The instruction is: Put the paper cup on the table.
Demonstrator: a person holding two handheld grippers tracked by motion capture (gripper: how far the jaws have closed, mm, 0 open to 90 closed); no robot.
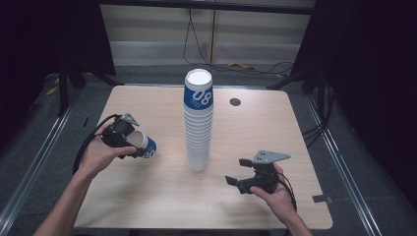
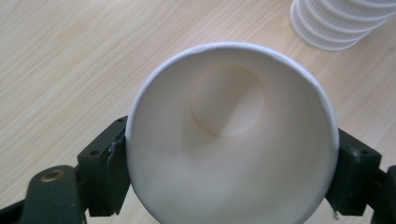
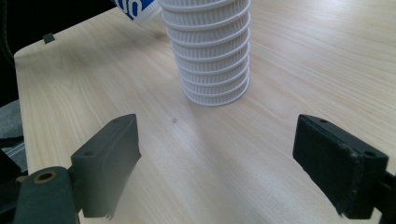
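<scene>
A tall stack of white paper cups (image 1: 198,123) with a blue-banded top cup stands upside down at the table's middle; its base rims appear in the right gripper view (image 3: 210,60) and in a corner of the left gripper view (image 2: 336,23). My left gripper (image 1: 140,147) is shut on a single white and blue cup (image 1: 142,144), held on its side above the table's left part. Its open mouth faces the camera (image 2: 231,140), with a jaw on either side of the rim. My right gripper (image 1: 237,172) stands open and holds nothing, low over the table to the right of the stack (image 3: 217,163).
The light wooden table (image 1: 255,128) has a small dark round hole cover (image 1: 235,102) at the back right. A piece of tape (image 1: 322,198) sticks off the right edge. Dark floor and cables lie beyond the table.
</scene>
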